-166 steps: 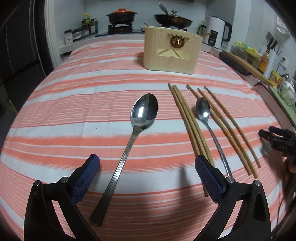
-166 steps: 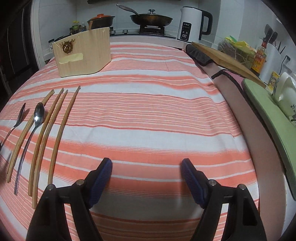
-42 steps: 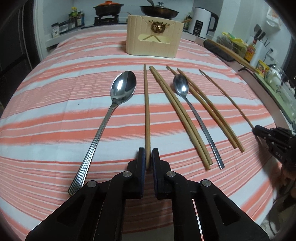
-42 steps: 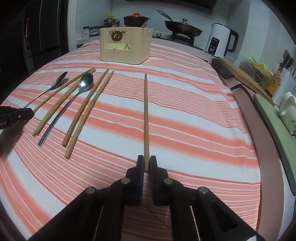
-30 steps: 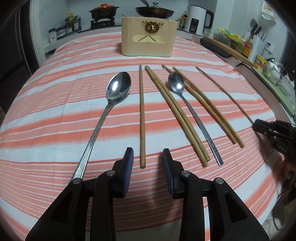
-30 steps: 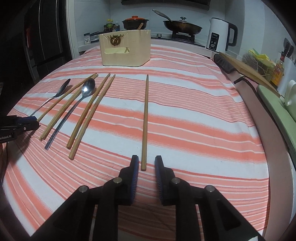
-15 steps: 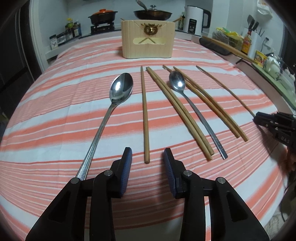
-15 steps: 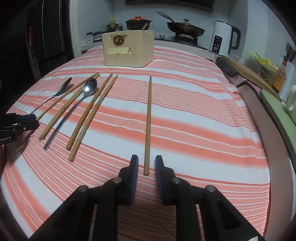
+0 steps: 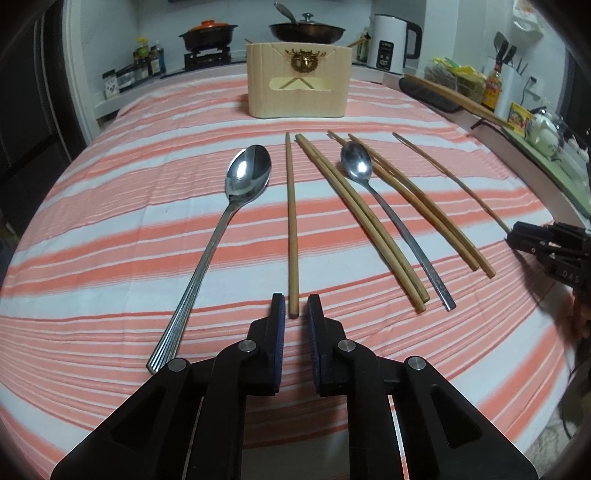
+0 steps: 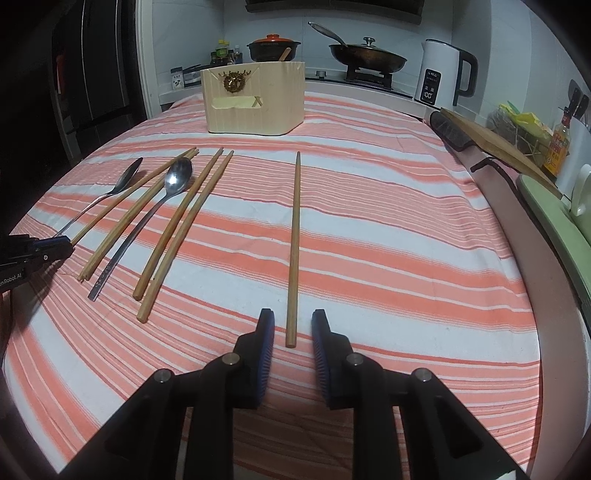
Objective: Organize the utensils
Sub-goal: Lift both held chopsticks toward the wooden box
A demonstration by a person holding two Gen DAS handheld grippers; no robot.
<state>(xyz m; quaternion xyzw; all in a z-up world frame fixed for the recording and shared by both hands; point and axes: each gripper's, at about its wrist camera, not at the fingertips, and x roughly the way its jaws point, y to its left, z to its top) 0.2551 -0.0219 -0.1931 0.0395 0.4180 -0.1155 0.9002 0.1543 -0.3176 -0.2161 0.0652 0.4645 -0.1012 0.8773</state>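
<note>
On the striped cloth lie a large spoon (image 9: 229, 218), a single chopstick (image 9: 291, 221), a chopstick pair (image 9: 358, 214), a small spoon (image 9: 384, 210), a second pair (image 9: 417, 203) and a lone chopstick (image 9: 450, 181). My left gripper (image 9: 295, 304) is open, its jaws astride the near end of the single chopstick without pinching it. My right gripper (image 10: 291, 325) is open, its jaws either side of the lone chopstick's (image 10: 294, 240) near end. A wooden utensil holder (image 9: 298, 85) stands beyond; it also shows in the right wrist view (image 10: 255, 99).
A stove with a pot (image 9: 208, 31) and a pan (image 9: 306, 31), and a white kettle (image 9: 391, 44), stand behind the table. A cutting board (image 10: 495, 144) and bottles sit on the counter at the right. The table's right edge lies close to my right gripper.
Both grippers opened and let go of their chopsticks, which now lie on the cloth. In the last half second the left jaws narrowed around the chopstick end and the right jaws widened a little.
</note>
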